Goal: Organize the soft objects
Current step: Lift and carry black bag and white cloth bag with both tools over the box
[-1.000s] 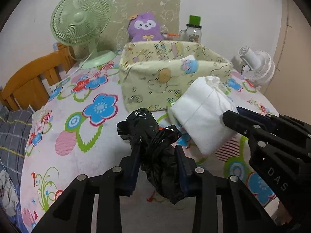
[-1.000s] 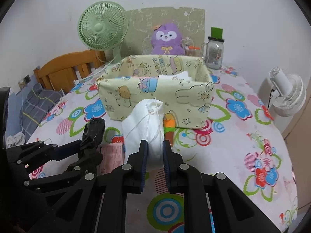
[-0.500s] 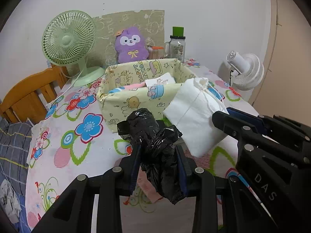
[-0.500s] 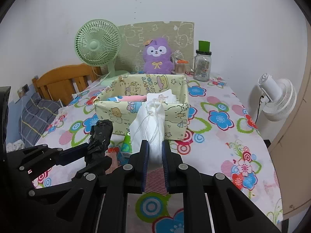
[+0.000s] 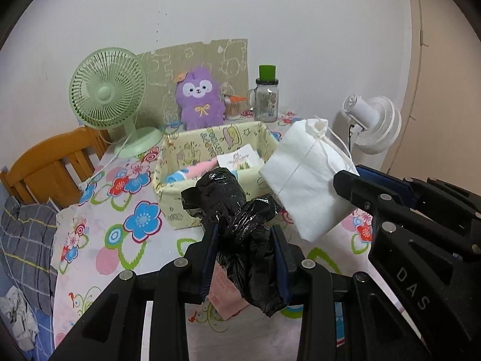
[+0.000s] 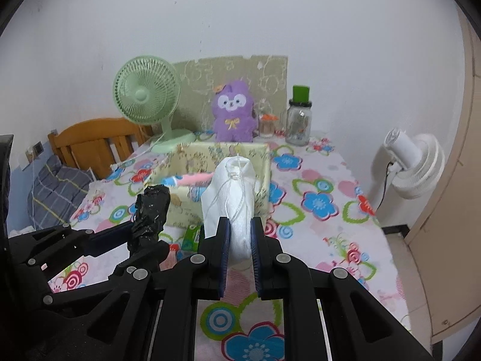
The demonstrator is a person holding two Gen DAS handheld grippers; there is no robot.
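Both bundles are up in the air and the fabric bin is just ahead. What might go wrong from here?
1. The left hand-held gripper pinches only the crinkled lower part of the black plastic bundle; slick film could slip out.
2. The white drawstring pouch in the right hand-held gripper has loose strings that may catch the fabric bin wall.
3. The bin already holds items, so both bundles may not seat inside.

Plain white wall point(image 6: 270, 15) behind a table under a flowered cloth point(image 6: 330, 186); wooden bed headboard point(image 6: 96, 141) at left — grey checked bedding point(image 5: 27, 240) below; beige panel point(image 6: 451, 210) at right.
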